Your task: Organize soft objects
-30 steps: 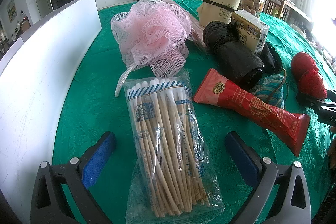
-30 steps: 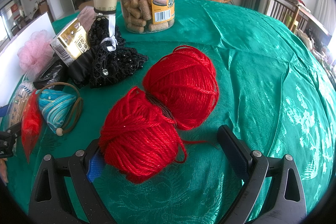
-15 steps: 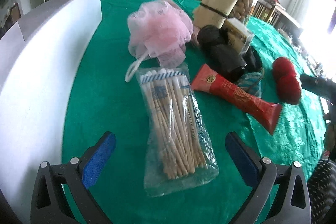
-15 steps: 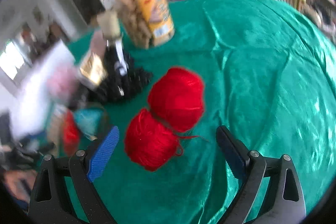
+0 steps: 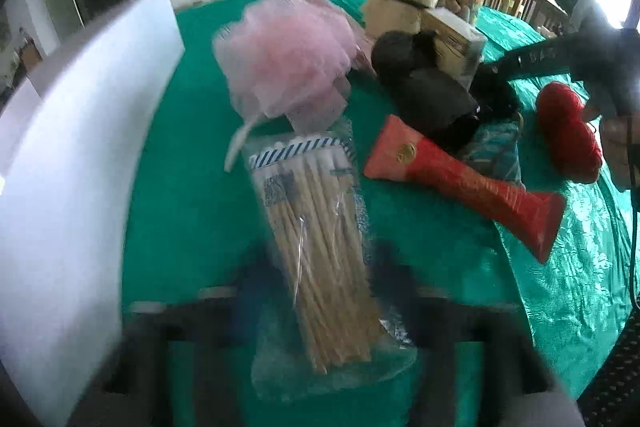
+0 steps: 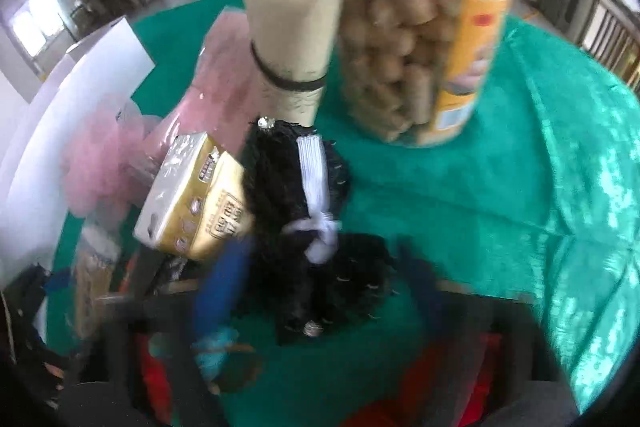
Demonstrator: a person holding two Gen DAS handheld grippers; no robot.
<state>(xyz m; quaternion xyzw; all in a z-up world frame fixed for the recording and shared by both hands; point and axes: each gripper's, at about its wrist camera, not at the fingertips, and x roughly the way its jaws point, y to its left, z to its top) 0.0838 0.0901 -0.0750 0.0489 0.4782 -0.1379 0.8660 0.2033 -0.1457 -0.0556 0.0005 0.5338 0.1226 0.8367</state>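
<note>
On green cloth [image 5: 188,195] by a white board [image 5: 80,163], our 2 blurred claws have just narrowed: left [image 5: 316,291] around swabs [image 5: 320,239], right [image 6: 320,291] around black mesh [image 6: 304,227].

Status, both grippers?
Left gripper: jaws just closing, swab pack between. Right gripper: jaws just closing, black pouch between. Contact too blurred. Tissue box beside pouch.

Green tablecloth [image 5: 192,187], pink mesh pouf [image 5: 284,67], red yarn balls [image 5: 568,135], black lace bundle [image 6: 316,227]

two red yarn balls [image 5: 568,135], one pink bath pouf [image 5: 284,67], one jar [image 6: 416,39].
</note>
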